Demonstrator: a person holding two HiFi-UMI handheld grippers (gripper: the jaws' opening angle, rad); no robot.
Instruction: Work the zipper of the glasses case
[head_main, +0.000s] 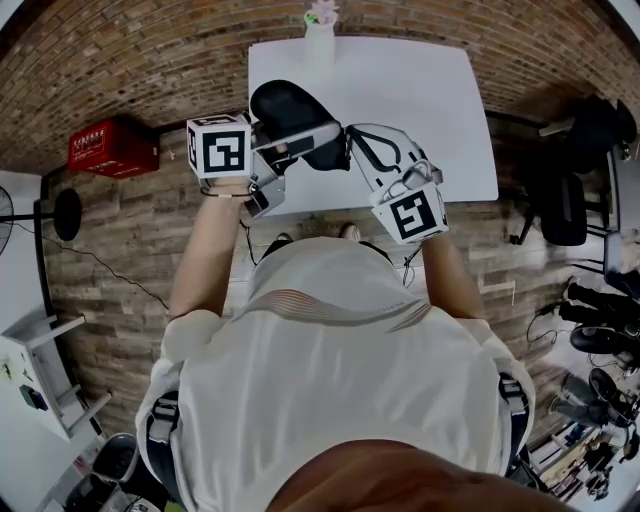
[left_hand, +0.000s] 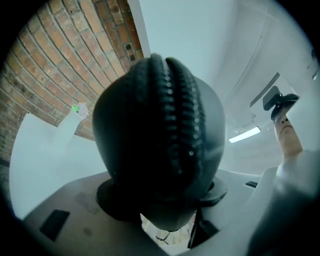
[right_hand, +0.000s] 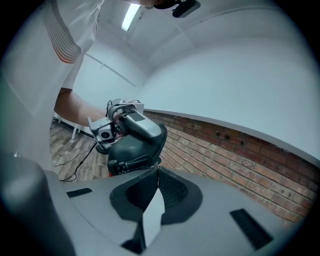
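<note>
The black oval glasses case (head_main: 287, 108) is held up over the near edge of the white table (head_main: 420, 90). My left gripper (head_main: 292, 140) is shut on it, one jaw on each broad side. In the left gripper view the case (left_hand: 160, 145) fills the middle, and its closed zipper (left_hand: 176, 115) runs up the ridge facing the camera. My right gripper (head_main: 348, 140) comes in from the right with its jaws shut. In the right gripper view its tips (right_hand: 157, 169) meet at the end of the case (right_hand: 131, 146), pinched on the small zipper pull there.
A white vase with a flower (head_main: 321, 28) stands at the table's far edge. A red crate (head_main: 112, 148) sits on the brick-patterned floor at the left. Dark office chairs (head_main: 565, 200) and gear crowd the right side.
</note>
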